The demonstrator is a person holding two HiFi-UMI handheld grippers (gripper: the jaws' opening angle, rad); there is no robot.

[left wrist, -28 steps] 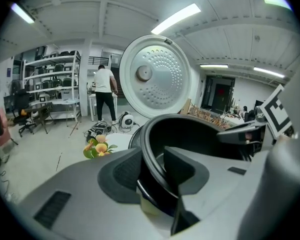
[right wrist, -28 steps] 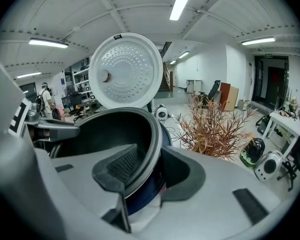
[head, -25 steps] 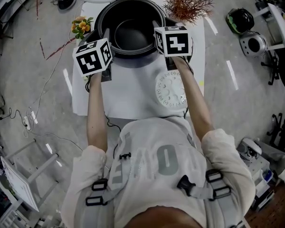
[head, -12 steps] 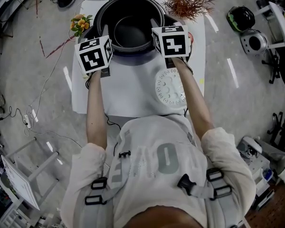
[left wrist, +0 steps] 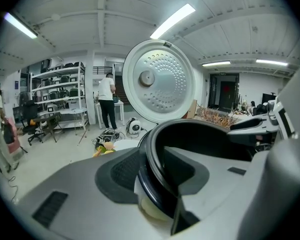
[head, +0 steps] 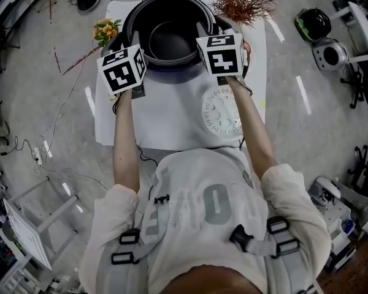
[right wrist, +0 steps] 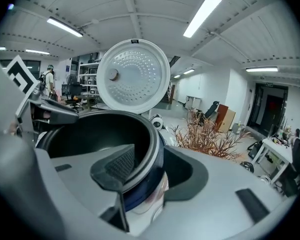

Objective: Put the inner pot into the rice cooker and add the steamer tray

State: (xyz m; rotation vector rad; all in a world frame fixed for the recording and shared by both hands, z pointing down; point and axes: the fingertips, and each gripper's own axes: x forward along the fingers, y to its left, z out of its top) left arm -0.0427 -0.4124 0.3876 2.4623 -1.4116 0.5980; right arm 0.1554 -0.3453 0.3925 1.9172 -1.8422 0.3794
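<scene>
Black inner pot (head: 168, 41) upright, mouth up; left tongs (left wrist: 153, 160) clamp rim; right tongs (right wrist: 148, 159) just opening astride rim.

- Floor (head: 43, 60): grey polished concrete, loose cables (head: 42, 149) lying across it.
- Table (head: 172, 130): white top.
- Ceiling (left wrist: 115, 14): white, ribbed, fitted with long fluorescent tubes (left wrist: 172, 20), lit.
- Metal shelving (left wrist: 60, 91): stands along the wall, loaded with equipment.
- Far wall (right wrist: 210, 89): white, beside a dark doorway (right wrist: 270, 104).
</scene>
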